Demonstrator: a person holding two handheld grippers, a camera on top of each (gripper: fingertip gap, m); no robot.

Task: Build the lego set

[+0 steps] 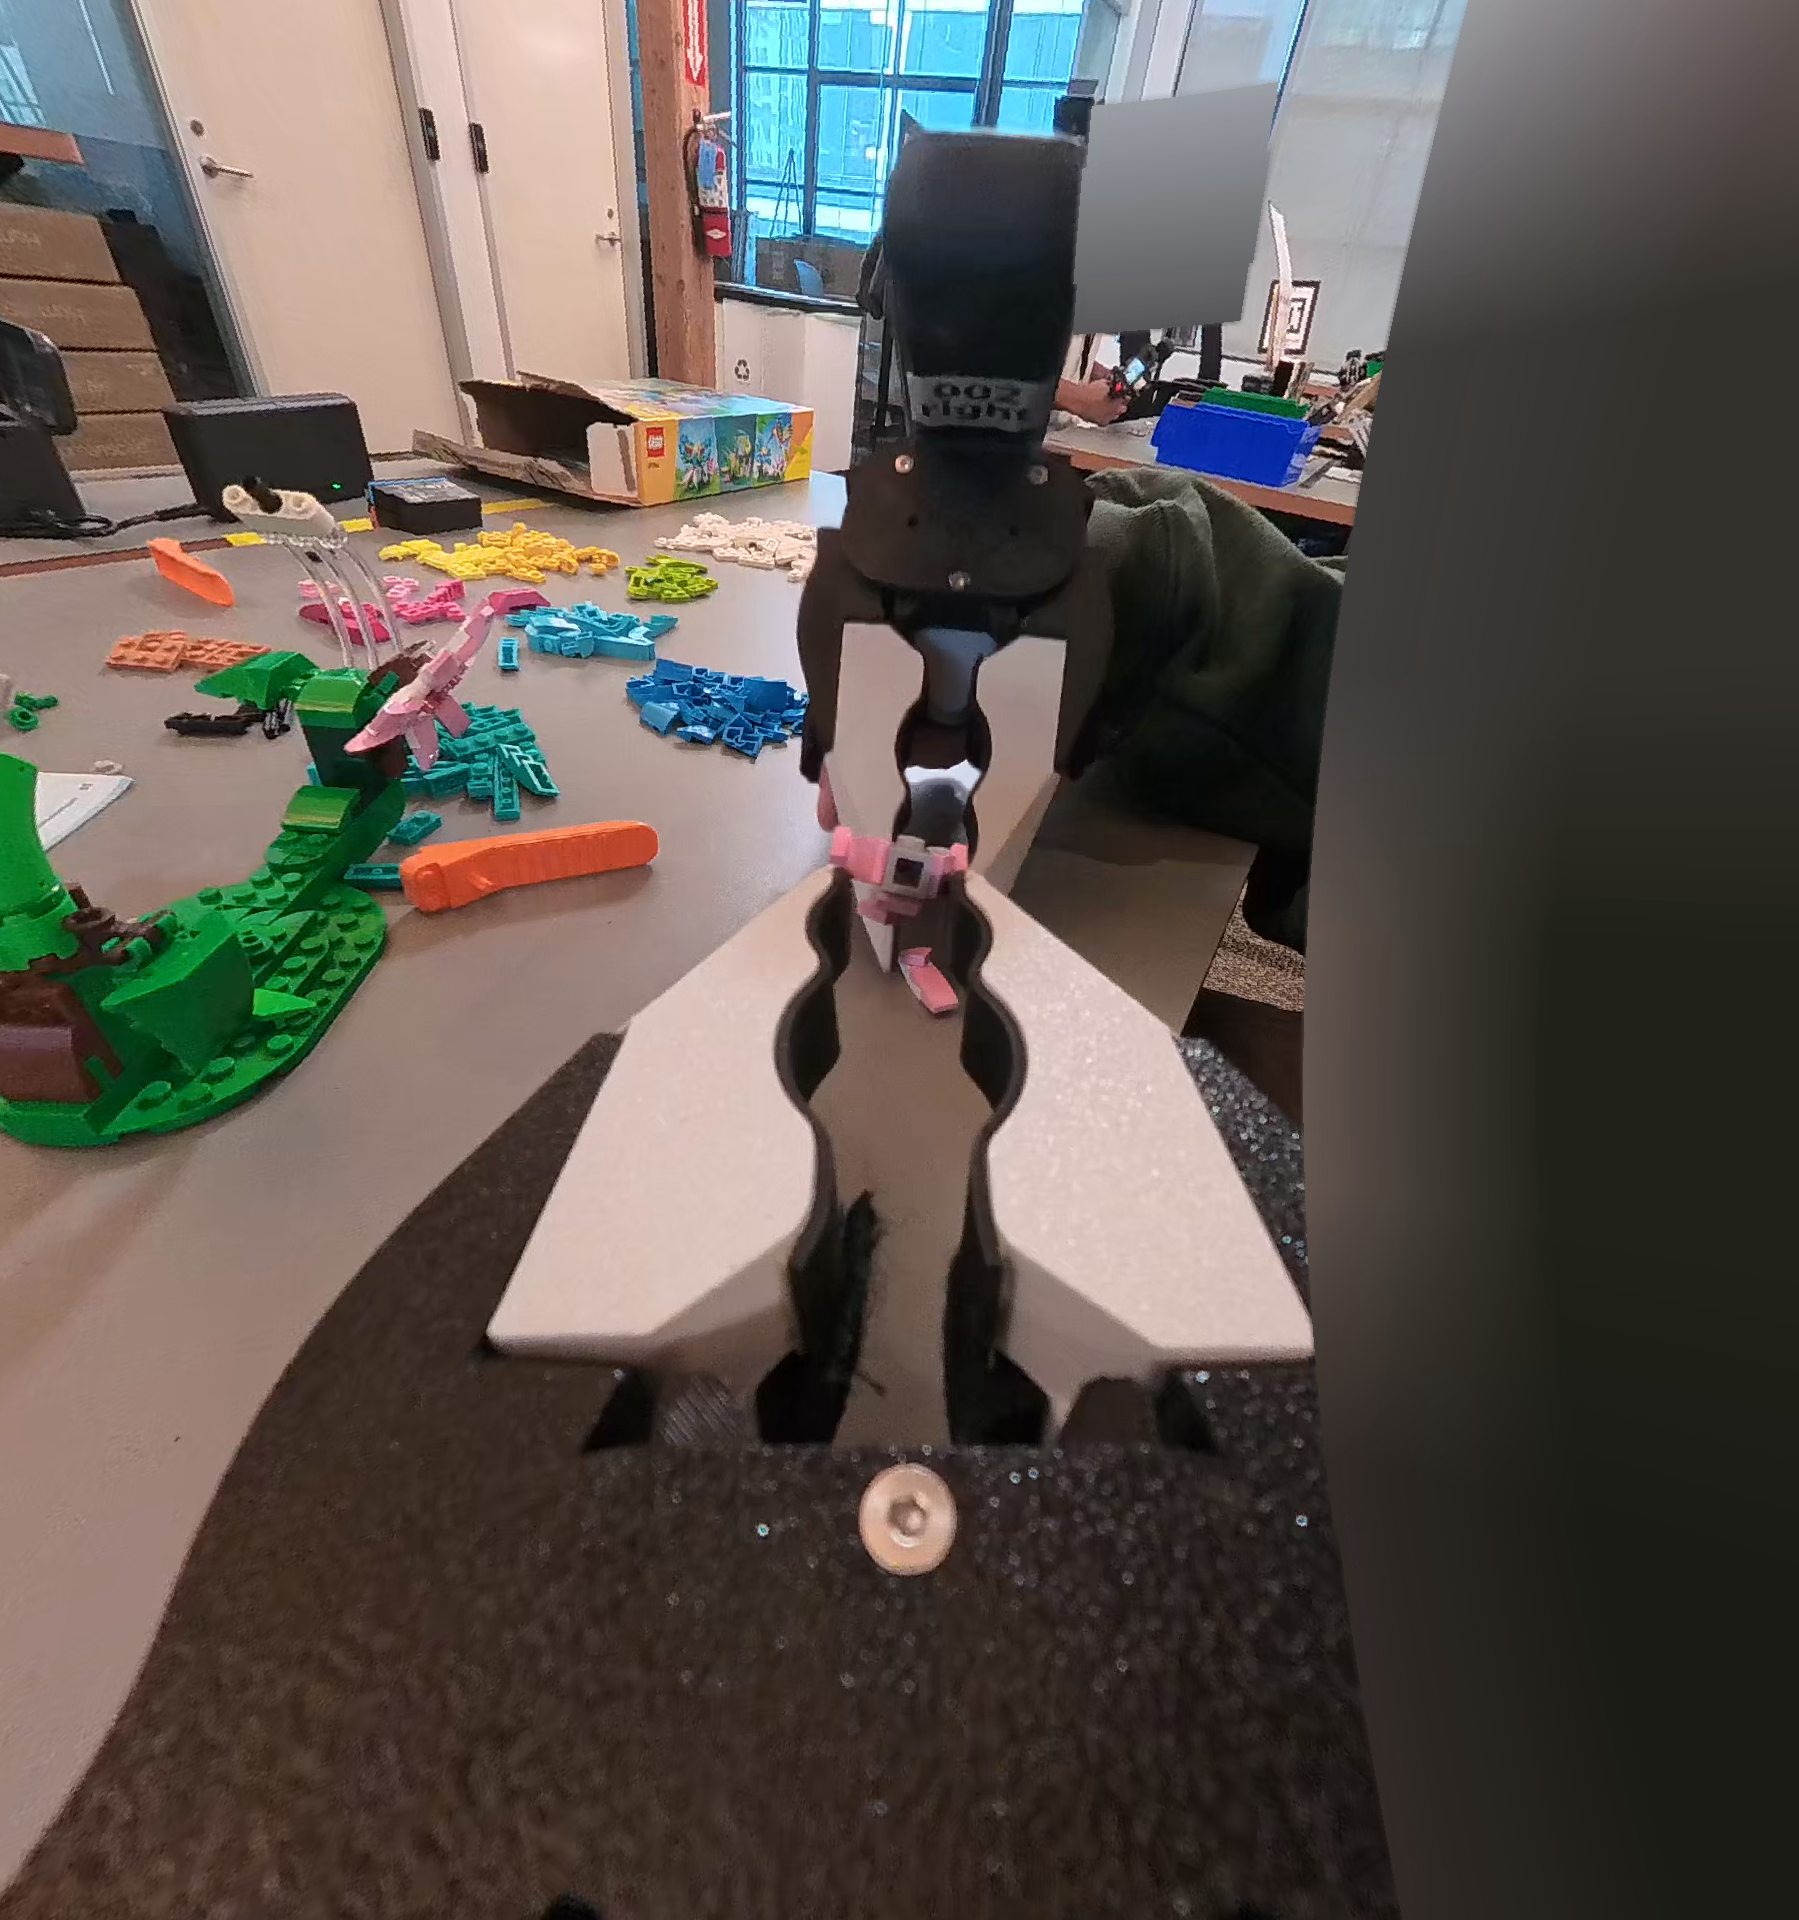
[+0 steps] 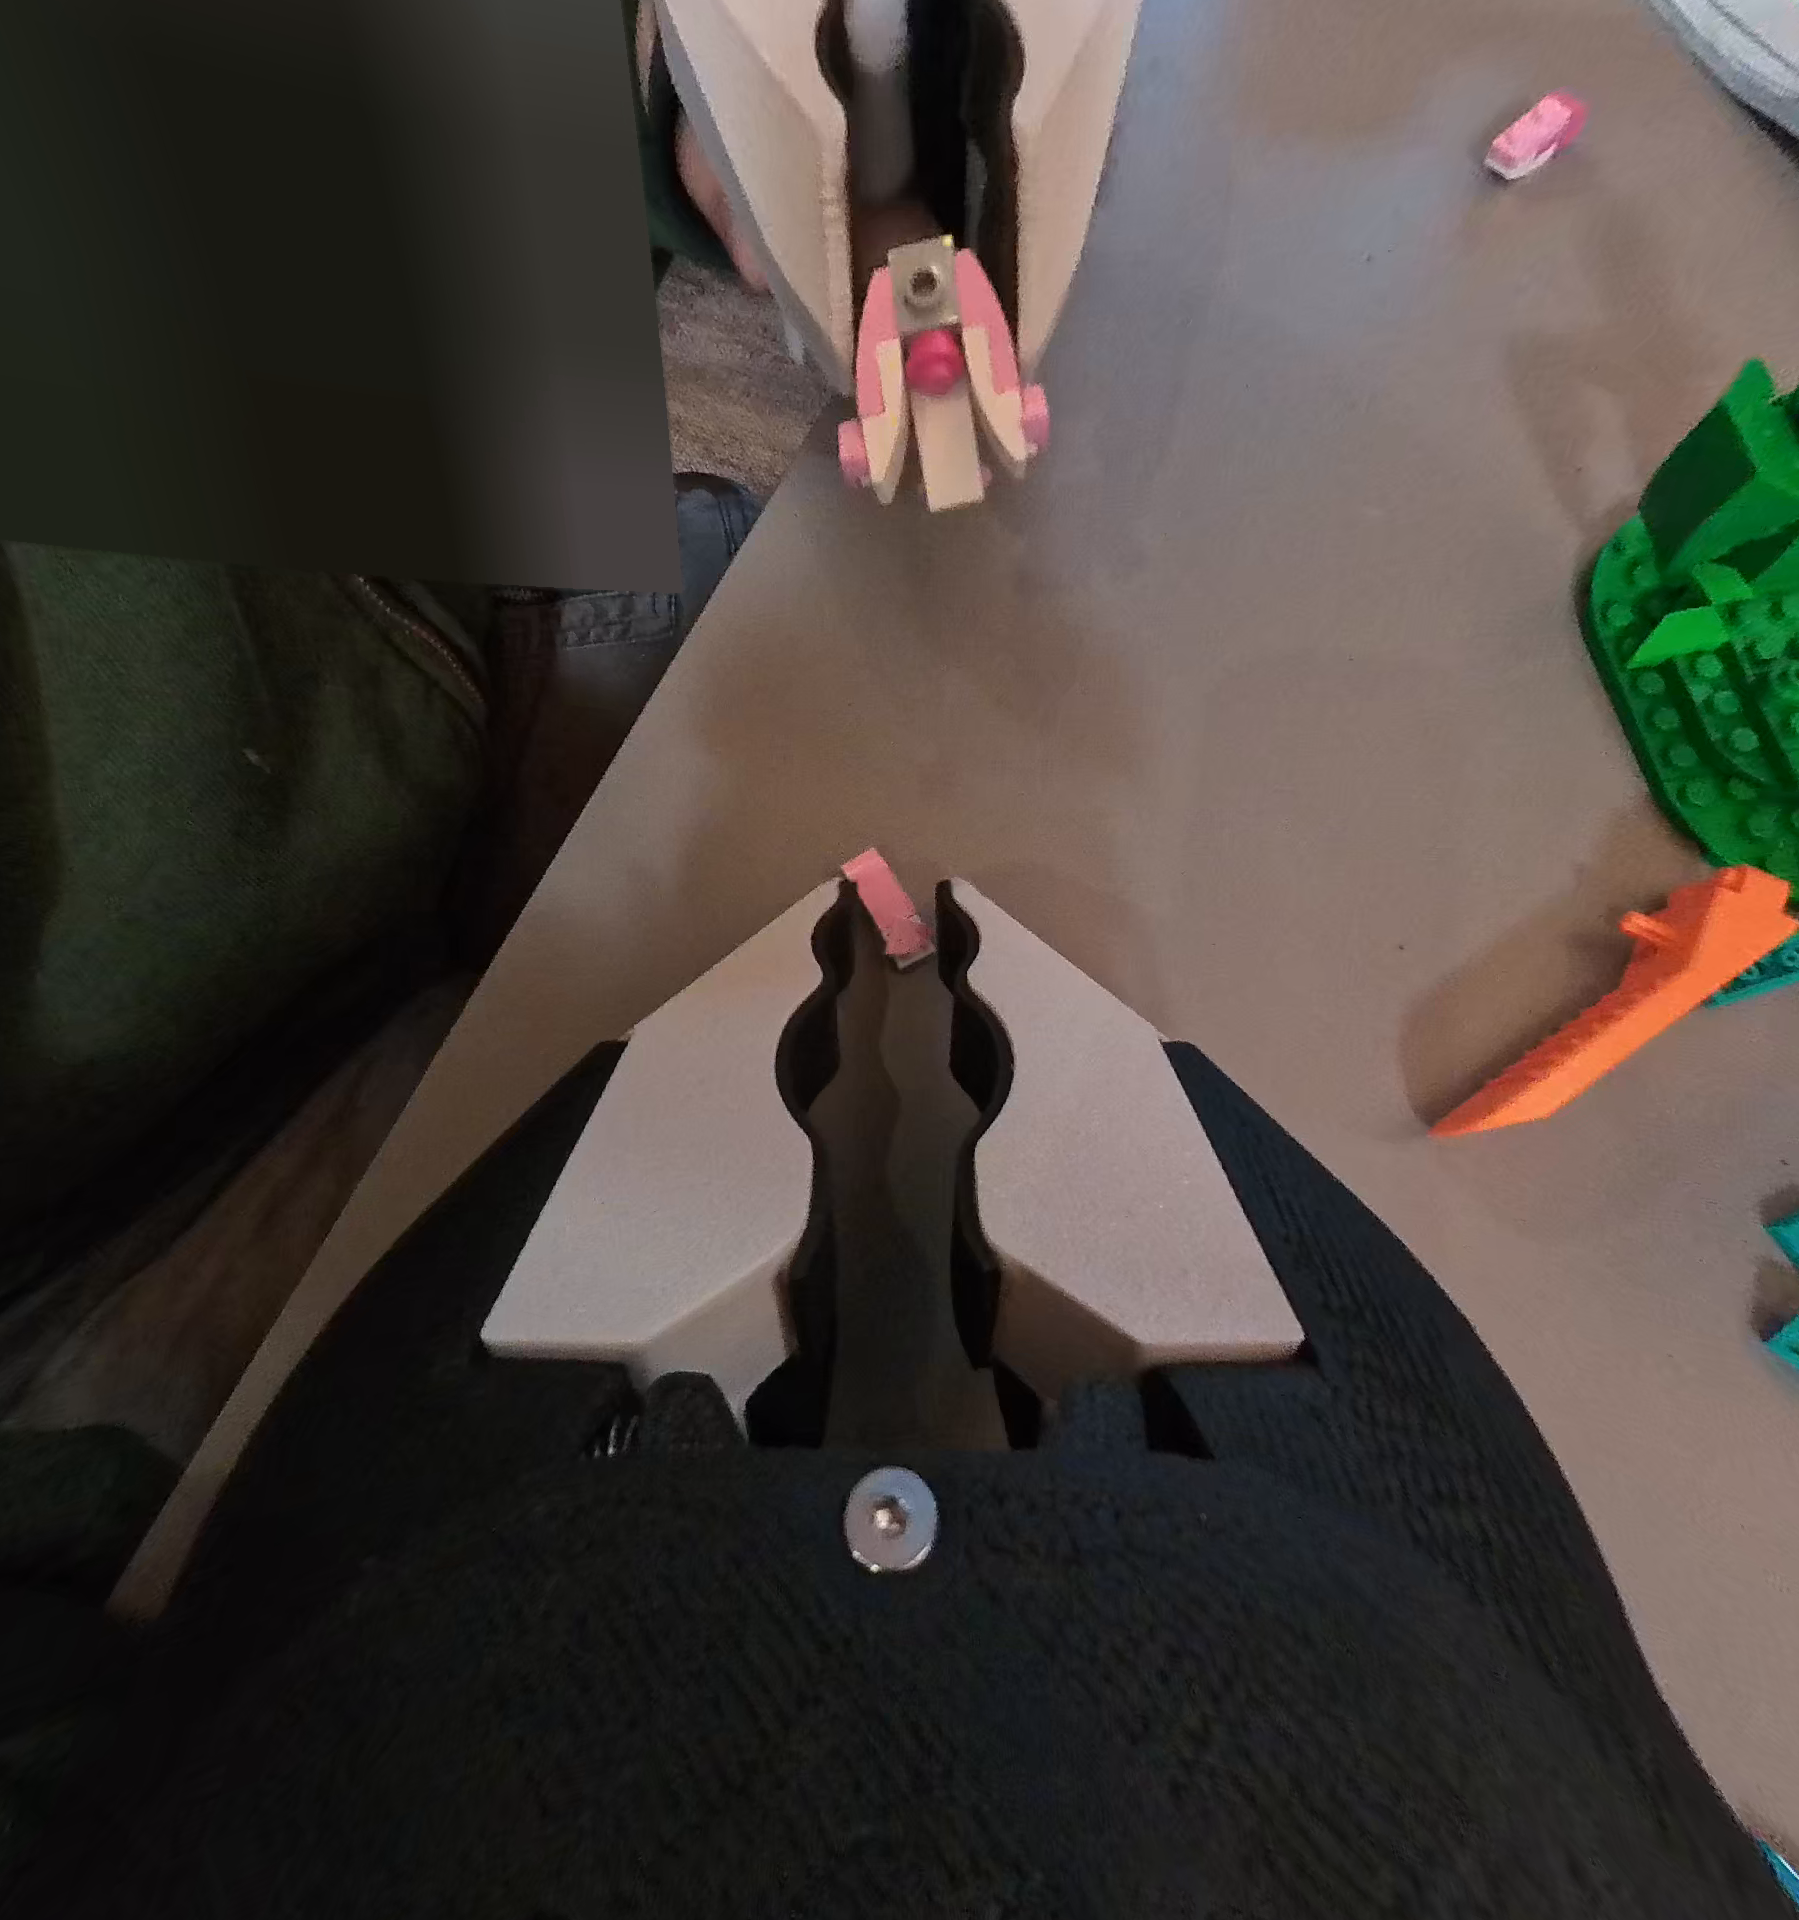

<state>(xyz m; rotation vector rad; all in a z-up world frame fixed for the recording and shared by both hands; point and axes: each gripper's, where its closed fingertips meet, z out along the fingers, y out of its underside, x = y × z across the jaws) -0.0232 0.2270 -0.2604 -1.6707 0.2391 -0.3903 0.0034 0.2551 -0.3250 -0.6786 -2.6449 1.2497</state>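
Observation:
My left gripper (image 1: pixel 903 883) is shut on a small pink, white and grey flower assembly (image 1: pixel 900 868), held above the table's near edge. In the right wrist view the left gripper (image 2: pixel 926 343) points toward the camera, and the assembly's (image 2: pixel 936 416) petals hang down around a dark pink stud. My right gripper (image 2: pixel 890 894) is shut on a small pink piece (image 2: pixel 882 909) at its tips. It faces the assembly with a short gap between them. It also shows in the left wrist view (image 1: pixel 931 795), just behind the assembly.
A green leafy build (image 1: pixel 178 987) stands to the left, with an orange brick separator (image 1: pixel 531 862) beside it. Sorted brick piles, teal (image 1: pixel 490 758), blue (image 1: pixel 718 707) and yellow (image 1: pixel 500 551), lie farther back before the set's box (image 1: pixel 697 436). A loose pink brick (image 2: pixel 1534 135) lies on the table. My hands' fingertips stand some 8 centimeters from each other. My right tips are roughly 11 centimeters from the orange brick separator (image 1: pixel 531 862).

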